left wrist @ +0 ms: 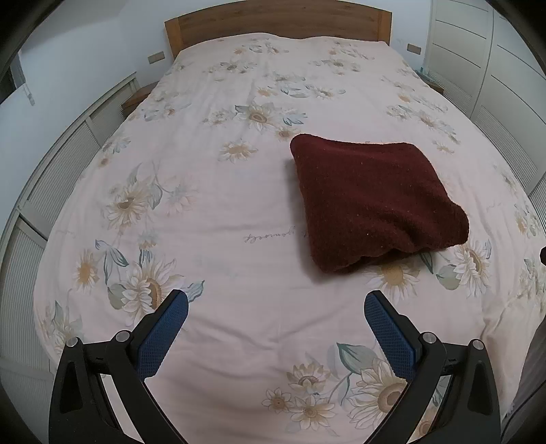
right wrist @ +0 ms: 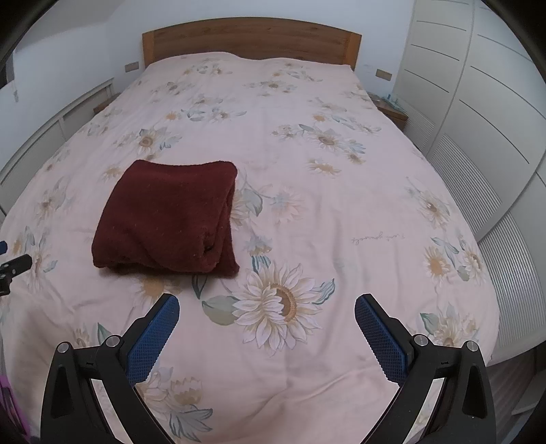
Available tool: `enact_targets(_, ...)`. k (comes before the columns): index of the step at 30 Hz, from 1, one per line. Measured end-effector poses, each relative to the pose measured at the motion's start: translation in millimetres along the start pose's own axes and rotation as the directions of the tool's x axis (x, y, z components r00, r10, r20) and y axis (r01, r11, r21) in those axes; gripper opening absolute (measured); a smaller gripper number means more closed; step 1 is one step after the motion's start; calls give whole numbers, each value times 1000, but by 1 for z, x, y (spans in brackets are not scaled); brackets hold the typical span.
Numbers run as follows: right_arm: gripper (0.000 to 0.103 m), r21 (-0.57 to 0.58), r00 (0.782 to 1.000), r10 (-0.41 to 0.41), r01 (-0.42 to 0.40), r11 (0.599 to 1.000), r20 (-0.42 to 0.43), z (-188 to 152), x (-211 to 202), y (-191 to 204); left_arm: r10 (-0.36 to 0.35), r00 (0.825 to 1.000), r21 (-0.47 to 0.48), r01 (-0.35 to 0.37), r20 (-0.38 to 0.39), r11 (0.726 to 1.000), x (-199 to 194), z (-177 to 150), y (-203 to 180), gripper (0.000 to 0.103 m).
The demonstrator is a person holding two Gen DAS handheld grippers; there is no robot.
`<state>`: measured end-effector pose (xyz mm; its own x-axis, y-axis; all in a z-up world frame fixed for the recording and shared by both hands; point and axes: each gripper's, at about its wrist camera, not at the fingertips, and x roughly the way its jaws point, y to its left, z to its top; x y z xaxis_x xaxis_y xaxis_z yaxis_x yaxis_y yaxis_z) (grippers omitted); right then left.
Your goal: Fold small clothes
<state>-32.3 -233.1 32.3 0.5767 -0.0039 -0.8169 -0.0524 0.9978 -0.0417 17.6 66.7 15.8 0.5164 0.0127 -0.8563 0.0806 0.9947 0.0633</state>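
Observation:
A dark red fuzzy garment [left wrist: 372, 201] lies folded into a thick square on the bed; it also shows in the right wrist view [right wrist: 167, 218]. My left gripper [left wrist: 275, 302] is open and empty, held above the bedspread short of the garment and to its left. My right gripper [right wrist: 267, 307] is open and empty, above the bedspread short of the garment and to its right. The tip of the left gripper shows at the left edge of the right wrist view [right wrist: 13, 264].
The bed has a pale floral bedspread [left wrist: 239, 205] and a wooden headboard [left wrist: 278, 25]. White wardrobe doors [right wrist: 477, 102] stand on the right, slatted panels [left wrist: 44, 191] on the left. A small nightstand [right wrist: 392, 109] sits by the headboard.

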Motion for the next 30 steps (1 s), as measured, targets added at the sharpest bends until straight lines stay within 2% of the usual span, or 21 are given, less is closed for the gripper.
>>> enact_targets(30,103,-6,1000,1,-1,1000,-15,0,3,-5,-7,1000,10,7,-2,1000,-3,0,-3,102)
